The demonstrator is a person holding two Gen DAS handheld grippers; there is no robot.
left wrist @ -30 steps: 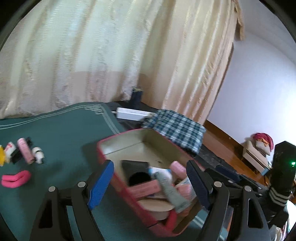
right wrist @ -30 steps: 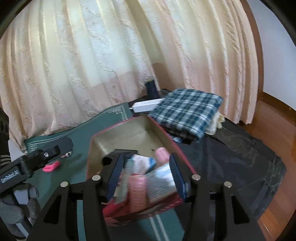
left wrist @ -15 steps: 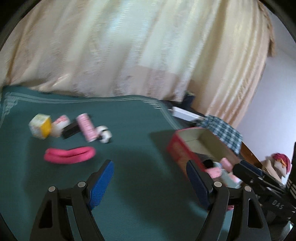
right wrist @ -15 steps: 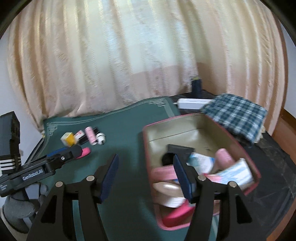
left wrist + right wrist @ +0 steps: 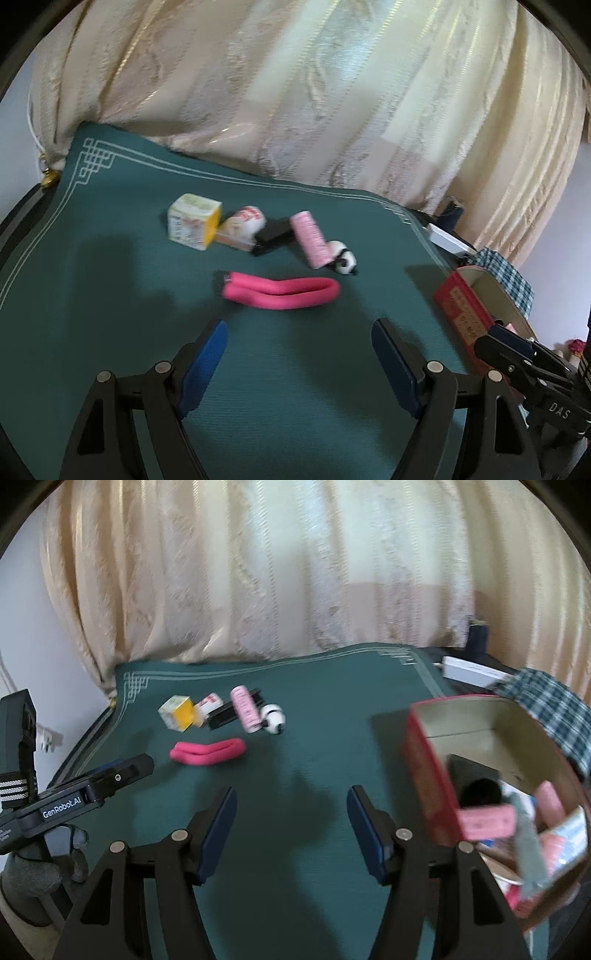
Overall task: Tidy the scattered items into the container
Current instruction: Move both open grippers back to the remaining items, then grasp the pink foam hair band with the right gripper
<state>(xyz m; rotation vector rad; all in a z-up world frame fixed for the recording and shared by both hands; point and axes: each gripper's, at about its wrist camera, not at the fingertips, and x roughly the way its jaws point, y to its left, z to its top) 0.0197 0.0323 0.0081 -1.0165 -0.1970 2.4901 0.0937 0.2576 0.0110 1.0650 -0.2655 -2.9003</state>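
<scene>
Scattered items lie on a green mat [image 5: 110,295]: a bent pink foam roller [image 5: 280,290], a yellow-white cube box [image 5: 194,221], a small white jar [image 5: 245,221], a black bar [image 5: 273,234], a pink tube [image 5: 310,238] and a black-and-white ball [image 5: 345,258]. My left gripper [image 5: 299,365] is open and empty, just short of the pink roller. My right gripper [image 5: 291,830] is open and empty over the mat, left of the red box [image 5: 424,771], which holds several items. The roller [image 5: 207,751] and the other items also show in the right wrist view.
Cream curtains hang behind the mat. A plaid cloth [image 5: 546,698] and a white power strip [image 5: 469,670] lie beyond the red box. The red box also shows at the right of the left wrist view [image 5: 461,306]. The left gripper's body [image 5: 85,797] shows at the left.
Both grippers have swung left, away from the red box toward the scattered items. The left one now faces the pink roller. Both stay open and empty.
</scene>
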